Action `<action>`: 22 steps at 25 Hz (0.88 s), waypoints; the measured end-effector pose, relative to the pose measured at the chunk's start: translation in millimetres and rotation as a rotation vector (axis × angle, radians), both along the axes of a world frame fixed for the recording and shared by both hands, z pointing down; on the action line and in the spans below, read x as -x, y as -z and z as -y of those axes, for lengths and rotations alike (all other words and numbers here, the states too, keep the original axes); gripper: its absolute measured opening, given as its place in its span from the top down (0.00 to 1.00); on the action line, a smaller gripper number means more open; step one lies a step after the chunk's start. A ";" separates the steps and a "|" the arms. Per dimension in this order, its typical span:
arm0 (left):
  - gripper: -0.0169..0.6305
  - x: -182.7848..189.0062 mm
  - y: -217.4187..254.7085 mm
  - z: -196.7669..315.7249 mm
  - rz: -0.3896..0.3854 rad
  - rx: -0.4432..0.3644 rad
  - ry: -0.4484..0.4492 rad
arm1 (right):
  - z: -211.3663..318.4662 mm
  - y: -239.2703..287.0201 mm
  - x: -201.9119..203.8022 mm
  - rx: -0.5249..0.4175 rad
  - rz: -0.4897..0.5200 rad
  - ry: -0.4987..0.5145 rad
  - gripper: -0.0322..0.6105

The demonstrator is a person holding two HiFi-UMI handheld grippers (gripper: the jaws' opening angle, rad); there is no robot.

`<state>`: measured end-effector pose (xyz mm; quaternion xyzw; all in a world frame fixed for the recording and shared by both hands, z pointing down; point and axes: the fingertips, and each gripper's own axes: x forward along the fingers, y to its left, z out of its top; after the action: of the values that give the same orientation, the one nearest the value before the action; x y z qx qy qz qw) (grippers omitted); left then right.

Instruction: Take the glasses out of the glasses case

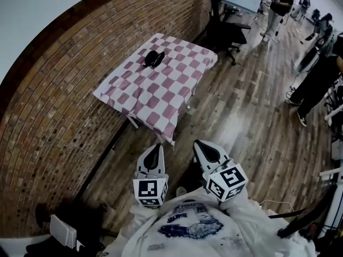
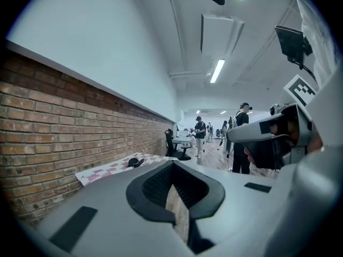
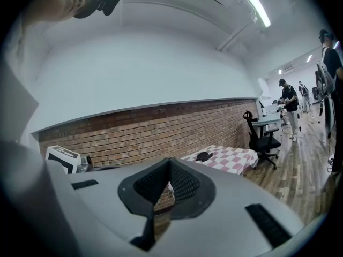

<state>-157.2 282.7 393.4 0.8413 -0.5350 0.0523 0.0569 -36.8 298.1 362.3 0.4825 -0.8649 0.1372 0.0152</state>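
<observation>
The risks, as I judge them, begin with the approach. The case (image 1: pixel 154 58) is light and sits loose on a cloth (image 1: pixel 161 90) that hangs over the table (image 1: pixel 130 120) edge; a jaw arriving too low could catch the cloth and drag it, case and all, toward the floor (image 1: pixel 241 116). A one-sided push on the case would probably skate it across the cloth rather than open it, so one gripper likely has to pin the shell while the other works inside. Pinching the glasses by a lens or a thin arm could scratch or bend them, and lifting them before they are free of the shell could bring the case up too.

Both grippers are close to the person's chest, well apart from the table. The left gripper (image 1: pixel 155 150) has its jaws pressed together with nothing between them; the right gripper (image 1: pixel 202 145) looks the same, its jaws together and empty. Both must spread before they can take anything.

The case lies on the far half of the pink-and-white checked cloth, toward the brick wall (image 1: pixel 64 90) side and away from the near corner. It is small, black and rounded, showing as two dark lobes, which may mean the lid is ajar; it is too small to be sure. No glasses can be made out. A black chair (image 1: pixel 225 25) stands beyond the table, and people (image 1: pixel 278 4) are further off
</observation>
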 end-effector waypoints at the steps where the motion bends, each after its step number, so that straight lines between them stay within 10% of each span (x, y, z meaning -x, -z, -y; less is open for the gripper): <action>1: 0.96 1.9 -2.2 4.2 0.003 0.005 0.006 | 5.1 -2.2 1.3 0.003 0.002 0.005 0.93; 22: 0.96 -30.8 -1.0 174.2 0.059 0.034 0.059 | 189.5 -5.9 -23.8 0.034 0.050 0.087 0.93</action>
<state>-126.5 108.4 394.4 0.8222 -0.5600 0.0845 0.0572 -13.0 108.5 368.2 0.4407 -0.8827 0.1632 0.0077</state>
